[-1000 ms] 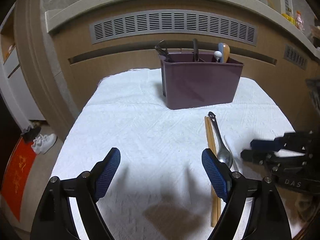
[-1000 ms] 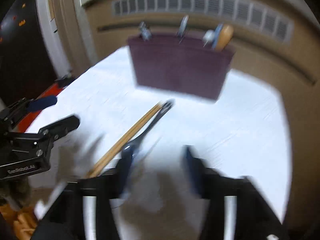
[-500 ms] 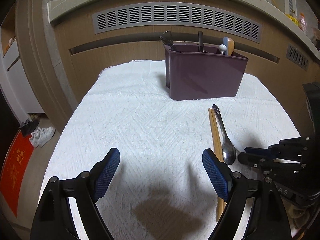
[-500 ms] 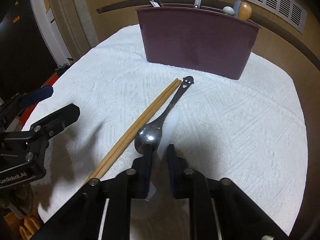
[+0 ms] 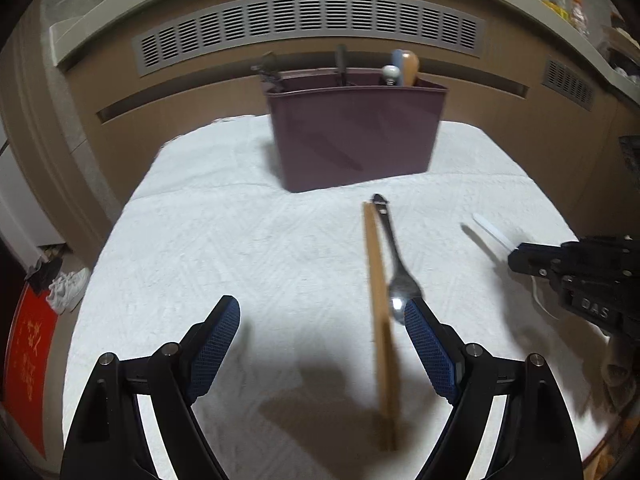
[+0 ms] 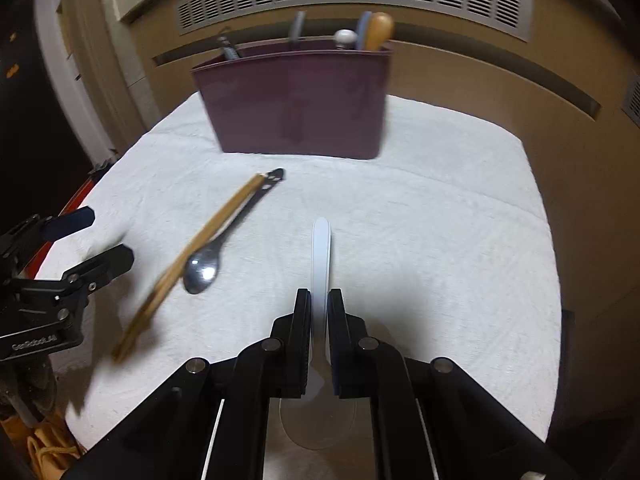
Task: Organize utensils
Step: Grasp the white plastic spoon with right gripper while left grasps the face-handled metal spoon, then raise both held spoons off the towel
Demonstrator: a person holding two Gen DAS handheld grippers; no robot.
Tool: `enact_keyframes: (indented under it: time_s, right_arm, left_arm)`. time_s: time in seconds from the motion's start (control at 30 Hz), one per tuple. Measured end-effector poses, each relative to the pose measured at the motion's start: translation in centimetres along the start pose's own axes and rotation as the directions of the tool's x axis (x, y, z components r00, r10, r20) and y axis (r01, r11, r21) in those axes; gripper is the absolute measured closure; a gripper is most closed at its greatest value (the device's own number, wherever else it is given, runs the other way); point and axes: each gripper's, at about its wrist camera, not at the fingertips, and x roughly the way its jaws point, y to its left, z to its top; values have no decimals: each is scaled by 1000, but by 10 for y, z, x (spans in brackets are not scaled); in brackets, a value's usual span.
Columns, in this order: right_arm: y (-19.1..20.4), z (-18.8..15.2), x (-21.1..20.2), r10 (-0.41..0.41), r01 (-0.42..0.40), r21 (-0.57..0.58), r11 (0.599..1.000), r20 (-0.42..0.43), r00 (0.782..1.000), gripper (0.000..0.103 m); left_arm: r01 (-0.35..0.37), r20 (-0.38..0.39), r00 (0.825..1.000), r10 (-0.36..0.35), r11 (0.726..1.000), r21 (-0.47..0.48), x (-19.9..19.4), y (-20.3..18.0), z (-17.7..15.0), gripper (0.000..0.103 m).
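White spoon (image 6: 321,256) now lifted off cloth (image 6: 420,240) in clamped right gripper (image 6: 319,344), handle toward maroon caddy (image 6: 296,104); left gripper (image 5: 320,344) wide open, empty, near chopsticks (image 5: 378,320): ready to bin

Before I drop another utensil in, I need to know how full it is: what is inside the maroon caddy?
Above the maroon caddy's rim show a dark tool, a grey handle, a white knob and a wooden handle. Their lower parts and any dividers are hidden by the wall.
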Motion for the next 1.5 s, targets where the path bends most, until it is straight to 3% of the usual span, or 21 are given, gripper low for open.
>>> enact_keyframes:
  time_s: [0.07,0.13,0.2,0.37,0.47,0.53,0.7,0.8,0.93,1.17,1.33,1.5]
  right_arm:
    - [-11,-4,1,-9,9,22,1000,4,1000,95]
    - [-19,-9,3,-13,13,37,999,5,1000,95]
    - [-23,-13,8,-5,5,50,999,-1,1000,95]
    - [-25,-18,9,8,-8,49,999,17,1000,95]
    - [-26,-20,10,22,-23,53,998,23,999,94]
    - [-27,-20,10,28,-30,54,998,29,999,94]
    - [-29,-21,11,44,-46,56,997,38,998,94]
    - [-29,-21,11,49,-51,56,997,40,998,94]
    - [-29,-22,11,57,-60,51,997,42,997,94]
    - [-27,-23,12,60,-62,41,997,42,997,94]
    - [-27,-23,12,61,-62,38,997,42,997,94]
    - [-29,-20,0,71,-73,30,997,71,995,94]
  left_arm:
    - [58,-3,998,-57,998,17,0,-9,2,23]
    - [135,-23,991,-134,991,20,3,-15,5,44]
    - [194,-65,979,-193,981,9,12,-20,9,50]
    - [171,-112,979,-169,985,9,37,-24,22,55]
    - [201,-130,972,-197,979,22,49,-27,36,66]
    - [200,-147,971,-190,978,54,60,-32,49,81]
    - [212,-237,952,-194,976,52,93,-37,75,81]
    - [161,-287,948,-137,985,59,107,-42,80,81]
    - [130,-287,953,-99,987,91,115,-49,85,81]
    - [155,-299,945,-130,986,61,136,-51,109,81]
    - [127,-256,962,-92,984,124,136,-61,110,84]
    - [106,-141,986,-90,988,111,98,-56,87,84]
